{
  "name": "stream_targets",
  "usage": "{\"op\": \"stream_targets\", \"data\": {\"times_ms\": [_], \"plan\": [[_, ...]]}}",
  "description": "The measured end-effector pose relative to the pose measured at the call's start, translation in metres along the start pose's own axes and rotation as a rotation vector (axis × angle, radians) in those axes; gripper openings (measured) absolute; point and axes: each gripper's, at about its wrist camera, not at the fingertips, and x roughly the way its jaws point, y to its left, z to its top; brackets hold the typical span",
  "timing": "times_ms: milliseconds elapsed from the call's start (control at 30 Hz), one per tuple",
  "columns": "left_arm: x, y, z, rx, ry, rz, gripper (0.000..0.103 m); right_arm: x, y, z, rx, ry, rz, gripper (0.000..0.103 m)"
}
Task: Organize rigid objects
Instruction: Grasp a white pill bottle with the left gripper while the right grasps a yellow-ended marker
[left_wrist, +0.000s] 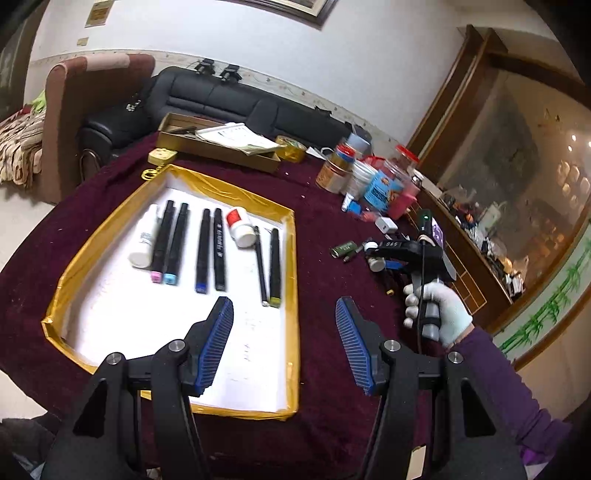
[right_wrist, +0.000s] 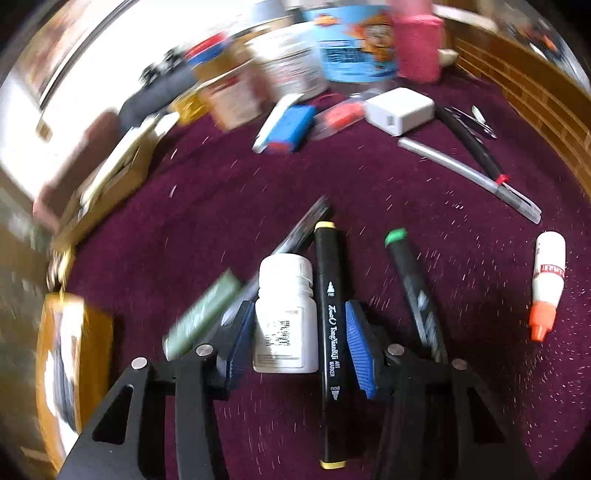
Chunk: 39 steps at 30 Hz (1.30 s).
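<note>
White bottle (right_wrist: 286, 317) between right tongs (right_wrist: 295, 343) — marker (right_wrist: 331, 332) too.

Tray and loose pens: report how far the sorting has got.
Done: markers and two small bottles lie in a row in the gold-edged tray. In hand: right claw brackets a white bottle and yellow-capped marker. Left: green-capped marker, silver pen, glue bottle.

Gold-edged white tray (left_wrist: 293, 258), maroon cloth (left_wrist: 325, 229), yellow-capped black marker (right_wrist: 330, 295), white bottle (right_wrist: 286, 317).
</note>
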Motion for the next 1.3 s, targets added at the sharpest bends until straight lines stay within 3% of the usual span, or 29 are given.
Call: {"op": "stream_targets", "data": {"times_ms": [167,233,300,333,400,500,533,600,800,867,900,933,1033,1300], "plan": [[0.02,-0.03,-0.003,0.055,0.046,-0.032,0.057,-0.027,0.006,-0.058,-0.075,0.052,0.105,0.044],[0.035,-0.049,-0.005,0.087,0.086,-0.058,0.056,-0.038,0.004,-0.076,-0.103,0.05,0.199,0.045],[0.049,-0.065,-0.009,0.111,0.119,-0.073,0.056,-0.049,-0.008,-0.082,-0.085,-0.01,0.311,0.05],[0.057,-0.074,-0.012,0.126,0.135,-0.078,0.056,-0.056,-0.017,-0.082,-0.07,-0.061,0.327,0.055],[0.07,-0.091,-0.017,0.16,0.158,-0.077,0.056,-0.067,-0.037,-0.079,-0.028,-0.159,0.326,0.065],[0.099,-0.116,-0.022,0.221,0.189,-0.053,0.056,-0.065,-0.065,-0.082,0.036,-0.23,0.29,0.065],[0.11,-0.12,-0.023,0.228,0.203,-0.042,0.056,-0.061,-0.072,-0.083,0.073,-0.205,0.268,0.065],[0.137,-0.128,-0.023,0.23,0.24,-0.018,0.056,-0.055,-0.083,-0.08,0.132,-0.182,0.316,0.065],[0.194,-0.155,-0.017,0.211,0.278,-0.062,0.056,-0.052,-0.081,-0.079,0.116,-0.169,0.319,0.065],[0.207,-0.16,-0.018,0.233,0.267,-0.04,0.056,-0.051,-0.085,-0.08,0.118,-0.168,0.325,0.065],[0.212,-0.159,-0.02,0.241,0.27,-0.023,0.055,-0.051,-0.085,-0.08,0.121,-0.168,0.33,0.065],[0.216,-0.156,-0.022,0.24,0.279,-0.018,0.045,-0.052,-0.087,-0.082,0.125,-0.168,0.335,0.065],[0.212,-0.143,-0.027,0.222,0.292,-0.025,0.032,-0.052,-0.087,-0.083,0.132,-0.168,0.343,0.065],[0.217,-0.155,-0.021,0.288,0.274,0.043,0.032,-0.051,-0.087,-0.082,0.12,-0.168,0.334,0.067]]}}
